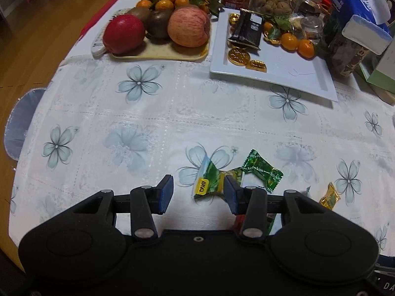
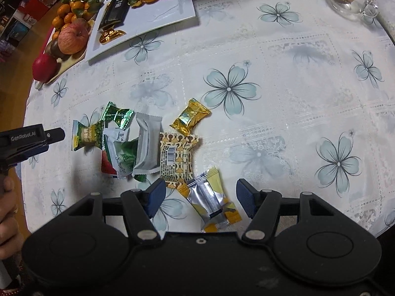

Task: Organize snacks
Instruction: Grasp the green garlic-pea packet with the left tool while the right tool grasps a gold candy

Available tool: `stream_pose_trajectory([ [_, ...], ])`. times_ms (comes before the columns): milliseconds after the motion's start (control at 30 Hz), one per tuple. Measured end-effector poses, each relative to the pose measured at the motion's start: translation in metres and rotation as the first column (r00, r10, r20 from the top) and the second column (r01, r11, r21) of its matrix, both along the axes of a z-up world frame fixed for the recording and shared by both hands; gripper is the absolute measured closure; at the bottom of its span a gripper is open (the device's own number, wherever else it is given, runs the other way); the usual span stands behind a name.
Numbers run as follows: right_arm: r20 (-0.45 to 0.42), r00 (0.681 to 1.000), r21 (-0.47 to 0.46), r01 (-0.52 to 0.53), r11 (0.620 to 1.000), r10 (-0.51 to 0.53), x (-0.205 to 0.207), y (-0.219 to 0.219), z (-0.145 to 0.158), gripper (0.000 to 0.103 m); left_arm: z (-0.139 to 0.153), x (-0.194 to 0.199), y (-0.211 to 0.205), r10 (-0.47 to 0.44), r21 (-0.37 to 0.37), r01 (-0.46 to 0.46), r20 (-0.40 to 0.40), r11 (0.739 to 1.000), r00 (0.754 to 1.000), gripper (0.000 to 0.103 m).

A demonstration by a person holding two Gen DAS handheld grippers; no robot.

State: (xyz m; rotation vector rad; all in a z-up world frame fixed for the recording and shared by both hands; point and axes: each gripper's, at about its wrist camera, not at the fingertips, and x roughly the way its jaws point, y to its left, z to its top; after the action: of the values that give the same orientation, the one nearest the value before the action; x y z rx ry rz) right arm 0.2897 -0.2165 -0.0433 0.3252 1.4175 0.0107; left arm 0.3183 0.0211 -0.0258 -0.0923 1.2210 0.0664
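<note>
Loosely heaped, wrapped snacks lie on flowered tablecloth (image 2: 284,56) near its front edge. Green-yellow packet (image 1: 209,182), twisted at middle, between left gripper (image 1: 197,192) pads, pads apart, not pressing. Silver-yellow packet (image 2: 212,202) between right gripper (image 2: 200,201) pads, wide gap, nothing clamped. Beside it: brown patterned packet (image 2: 176,160) with barcode, grey packet (image 2: 147,145), gold candy (image 2: 188,119), green foil candy (image 2: 118,118) reading "Melty". Left tool marked "GenRobot.AI". White tray (image 1: 279,66) farther back holds gold coins, black bar.
</note>
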Motion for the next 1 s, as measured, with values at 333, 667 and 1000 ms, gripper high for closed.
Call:
stream_pose_trajectory([
  [333,-0.060,0.994,0.031,0.091,0.995,-0.089,0.003,-0.025,-0.006,0.036,-0.024,0.023,-0.025,-0.047,0.034,0.049,-0.049,0.998,0.998,0.050],
  [667,-0.067,0.993,0.065,0.097,0.993,-0.093,0.001,-0.029,-0.003,0.036,-0.038,0.035,-0.017,0.062,0.037,-0.058,-0.110,0.998,0.992,0.050],
  [1000,-0.064,0.995,0.064,0.083,0.994,-0.079,0.001,-0.024,-0.002,0.036,-0.042,0.016,0.002,0.068,0.036,-0.062,-0.224,0.997,0.972,0.049],
])
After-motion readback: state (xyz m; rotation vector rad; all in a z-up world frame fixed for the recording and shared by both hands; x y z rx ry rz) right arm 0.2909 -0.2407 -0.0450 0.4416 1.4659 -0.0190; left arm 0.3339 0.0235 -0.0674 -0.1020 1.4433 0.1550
